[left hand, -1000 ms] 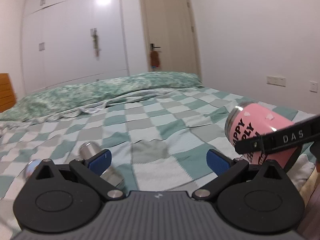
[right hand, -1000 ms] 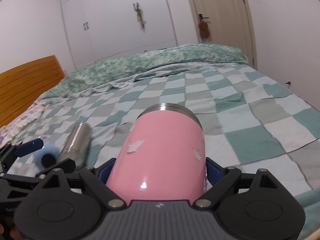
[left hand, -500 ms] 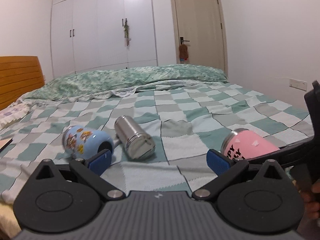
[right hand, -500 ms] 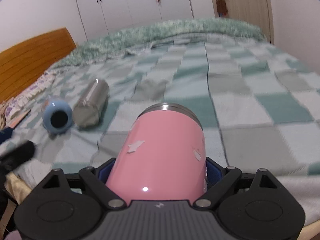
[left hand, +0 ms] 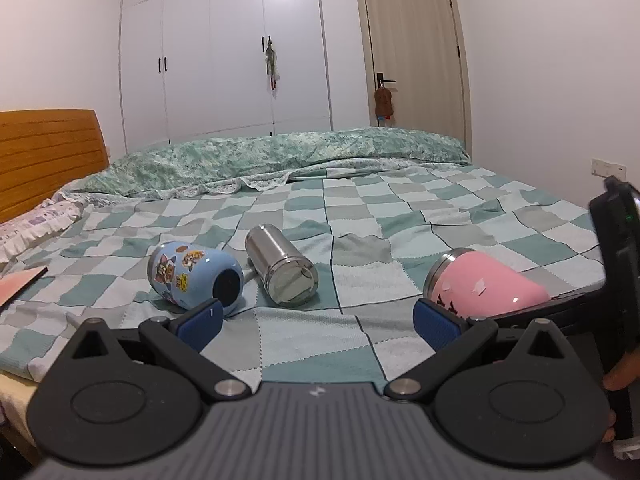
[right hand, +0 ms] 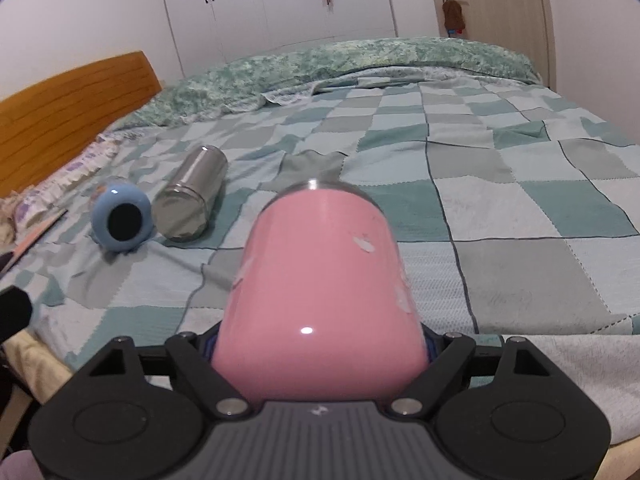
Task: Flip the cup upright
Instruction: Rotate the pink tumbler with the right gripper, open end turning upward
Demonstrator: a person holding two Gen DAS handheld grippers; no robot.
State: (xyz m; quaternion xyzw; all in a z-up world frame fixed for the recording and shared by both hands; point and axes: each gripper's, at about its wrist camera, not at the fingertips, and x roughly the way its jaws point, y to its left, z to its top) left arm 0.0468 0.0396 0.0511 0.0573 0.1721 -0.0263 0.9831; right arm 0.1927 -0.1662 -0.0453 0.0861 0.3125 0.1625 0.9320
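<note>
My right gripper [right hand: 318, 346] is shut on a pink cup [right hand: 320, 292] near its base. The cup lies on its side, steel rim pointing away over the bed. In the left wrist view the pink cup [left hand: 486, 286] sits at the right, low over the checked blanket [left hand: 360, 220]. A light blue cartoon cup [left hand: 188, 276] and a steel cup [left hand: 280, 266] lie on their sides on the blanket. My left gripper [left hand: 318, 320] is open and empty at the near bed edge.
The blue cup [right hand: 120, 222] and steel cup [right hand: 192, 200] lie left of the pink cup. A wooden headboard [left hand: 44, 156] is at the left. A green duvet [left hand: 280, 156] is bunched at the far side. A wardrobe [left hand: 224, 48] and a door [left hand: 412, 44] stand behind.
My left gripper has pulled back and swung left, bringing the blue and steel cups fully into view. My right gripper has lowered the pink cup toward the near bed edge.
</note>
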